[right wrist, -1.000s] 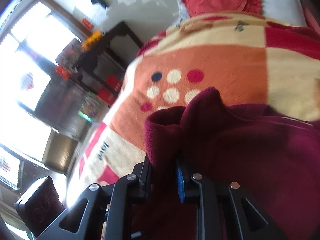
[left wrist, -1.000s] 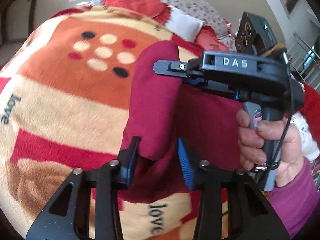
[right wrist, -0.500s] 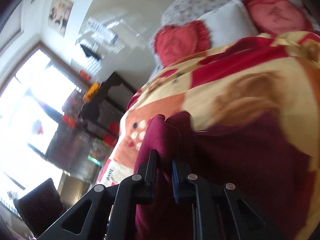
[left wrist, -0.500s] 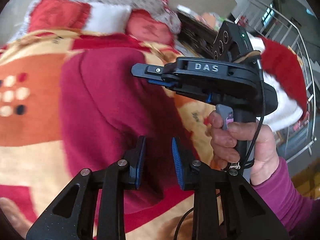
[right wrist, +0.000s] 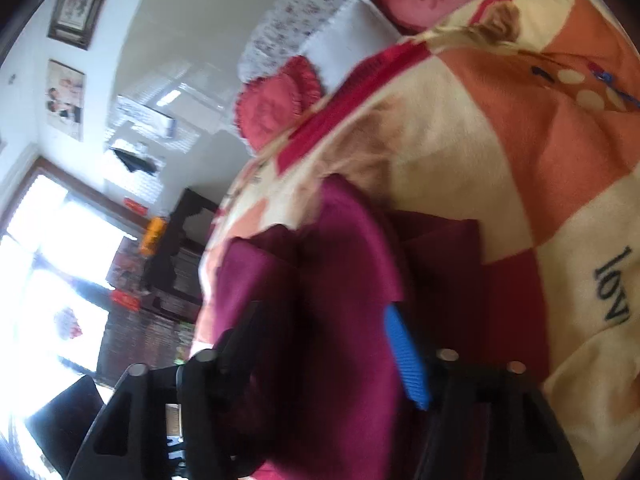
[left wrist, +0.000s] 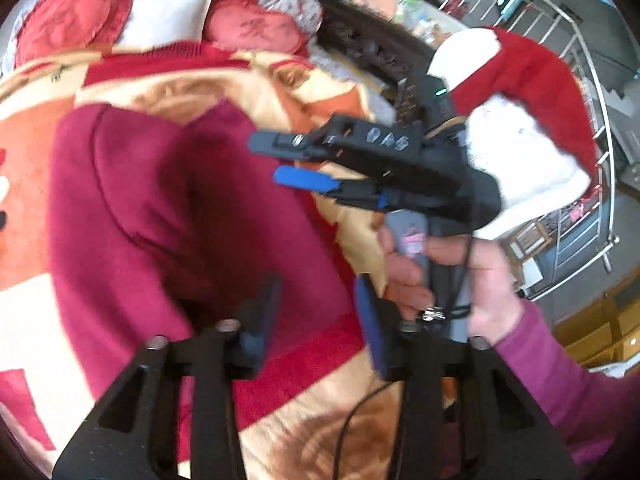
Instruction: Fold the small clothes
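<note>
A dark red fleece garment (left wrist: pixel 168 208) lies folded over on the patterned blanket (left wrist: pixel 312 432). My left gripper (left wrist: pixel 316 324) is open just above the garment's near right edge, holding nothing. My right gripper (left wrist: pixel 280 162) shows in the left wrist view, open, hovering over the garment's right side. In the right wrist view the garment (right wrist: pixel 320 320) bulges between the spread fingers of my right gripper (right wrist: pixel 320 344); it looks loose, not pinched.
Red heart cushions (left wrist: pixel 252 32) and a white pillow (left wrist: pixel 164 16) lie at the bed's head. A red and white garment (left wrist: pixel 520 120) hangs at the right by a metal railing (left wrist: pixel 592 92). A dark cabinet (right wrist: pixel 172 264) stands by the bright window.
Both grippers have opened and let go of the red garment, which now lies folded over on the blanket. Both have swung towards the right side of the bed.
</note>
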